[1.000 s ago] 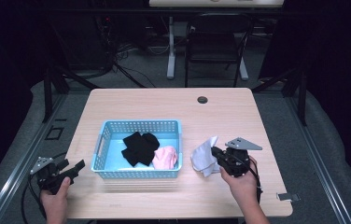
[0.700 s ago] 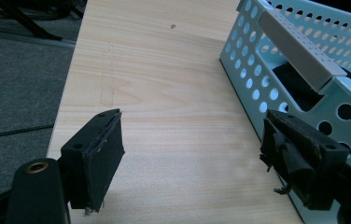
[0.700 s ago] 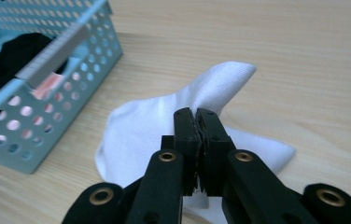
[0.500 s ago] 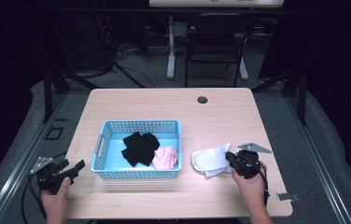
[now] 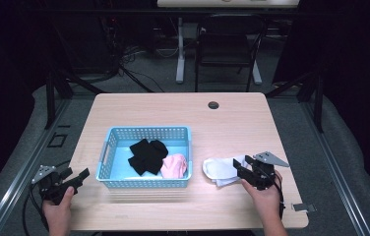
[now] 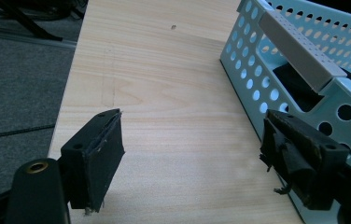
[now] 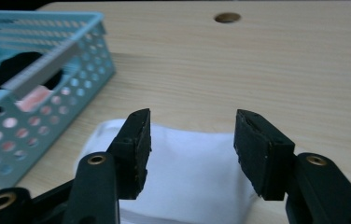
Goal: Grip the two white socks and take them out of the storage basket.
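A white cloth lies flat on the wooden table, just right of the light blue basket. My right gripper sits at the cloth's right edge. Its jaws have just been opening, and in the right gripper view they stand wide apart with the white cloth on the table under and between them, untouched by the pads. A black cloth and a pink cloth lie in the basket. My left gripper rests open and empty at the table's front left corner, beside the basket.
The table has a dark cable hole near its far edge. Bare wood stretches behind the basket and to the right. A chair and desk legs stand on the floor beyond the table. The basket's wall is left of the right gripper.
The right gripper came down with the white cloth, laid it on the table and opened its jaws off it. The left gripper stayed where it was.
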`<state>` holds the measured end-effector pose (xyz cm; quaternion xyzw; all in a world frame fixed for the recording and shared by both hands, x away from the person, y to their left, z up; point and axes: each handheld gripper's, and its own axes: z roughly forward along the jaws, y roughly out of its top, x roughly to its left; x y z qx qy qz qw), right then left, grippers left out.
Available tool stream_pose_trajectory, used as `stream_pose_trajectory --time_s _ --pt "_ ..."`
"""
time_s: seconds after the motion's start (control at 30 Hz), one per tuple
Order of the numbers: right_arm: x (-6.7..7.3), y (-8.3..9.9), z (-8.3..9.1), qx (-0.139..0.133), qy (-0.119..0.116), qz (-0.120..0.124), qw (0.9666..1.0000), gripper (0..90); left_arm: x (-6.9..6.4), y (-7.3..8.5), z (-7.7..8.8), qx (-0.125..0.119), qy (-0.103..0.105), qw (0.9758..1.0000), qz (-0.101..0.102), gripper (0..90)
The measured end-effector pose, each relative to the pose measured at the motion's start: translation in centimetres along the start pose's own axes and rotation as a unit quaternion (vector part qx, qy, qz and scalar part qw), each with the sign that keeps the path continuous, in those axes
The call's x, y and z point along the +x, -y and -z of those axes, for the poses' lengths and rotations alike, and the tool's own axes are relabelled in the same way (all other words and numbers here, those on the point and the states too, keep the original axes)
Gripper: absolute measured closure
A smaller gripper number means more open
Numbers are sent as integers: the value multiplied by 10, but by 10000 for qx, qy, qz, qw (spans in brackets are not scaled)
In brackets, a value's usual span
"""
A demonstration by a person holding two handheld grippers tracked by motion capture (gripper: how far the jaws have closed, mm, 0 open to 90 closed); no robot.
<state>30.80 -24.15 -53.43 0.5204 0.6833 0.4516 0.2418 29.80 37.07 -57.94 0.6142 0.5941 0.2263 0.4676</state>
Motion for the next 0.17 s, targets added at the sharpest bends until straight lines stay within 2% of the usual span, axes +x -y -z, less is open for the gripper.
stream_pose_trajectory --time_s 0.03,0.07,0.17 --pt "0 0 0 0 0 0 10000 459 0 0 0 0 0 10000 0 210" --pt "7 -2 2 -136 -149 228 9995 451 0 0 0 12 2 10000 -8 210" --pt "12 -4 4 -242 -278 305 9989 432 0 0 0 16 7 10000 -6 210"
